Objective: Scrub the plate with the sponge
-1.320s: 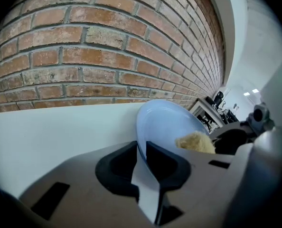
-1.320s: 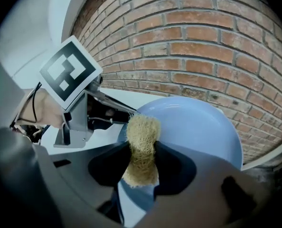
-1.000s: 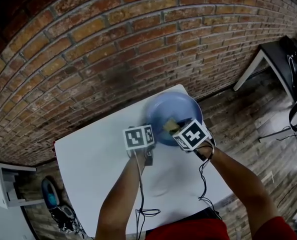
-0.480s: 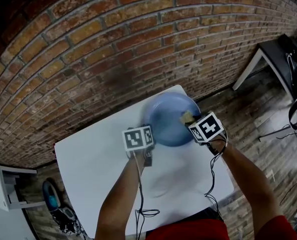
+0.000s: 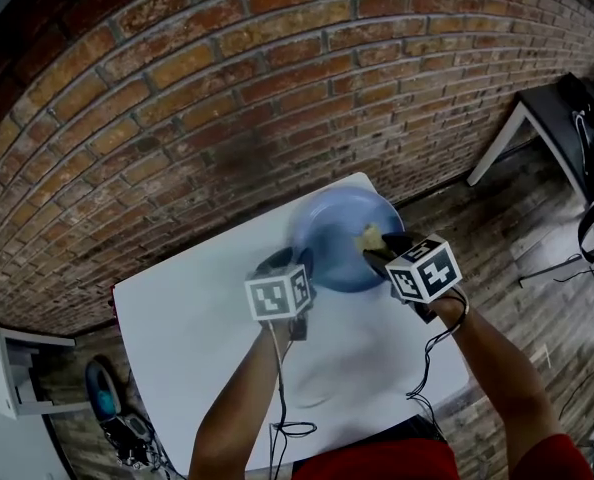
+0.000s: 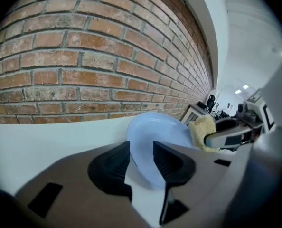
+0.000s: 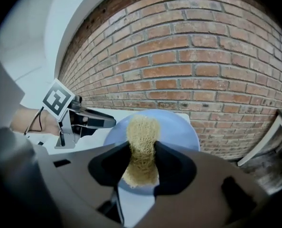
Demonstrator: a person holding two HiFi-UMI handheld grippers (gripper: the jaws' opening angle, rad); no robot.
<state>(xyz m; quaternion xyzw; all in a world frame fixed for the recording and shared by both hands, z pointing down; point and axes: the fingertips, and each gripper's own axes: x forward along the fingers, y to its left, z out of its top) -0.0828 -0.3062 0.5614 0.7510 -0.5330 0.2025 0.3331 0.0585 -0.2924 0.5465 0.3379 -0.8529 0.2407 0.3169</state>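
A light blue plate (image 5: 339, 236) lies on the white table (image 5: 197, 318) near its far edge. My left gripper (image 5: 297, 266) is at the plate's left rim. Its jaws have just been opening, and the rim (image 6: 153, 141) sits between them with a gap on the left side, so the pads do not press it. My right gripper (image 5: 375, 252) hovers over the plate's right part, shut on a yellow fibrous sponge (image 7: 141, 139), also seen as sponge (image 5: 369, 235). In the right gripper view the plate (image 7: 181, 127) lies behind the sponge, with the left gripper (image 7: 96, 121) at its left.
A brick wall (image 5: 227, 88) rises just behind the table. A dark side table (image 5: 552, 108) with cables stands at the right. On the wood floor at lower left are a white cabinet (image 5: 7, 368) and a blue object (image 5: 102, 388).
The right gripper carried the sponge from the plate's middle to its right side and lifted a little. The left gripper rose slightly and its jaws stand wider apart.
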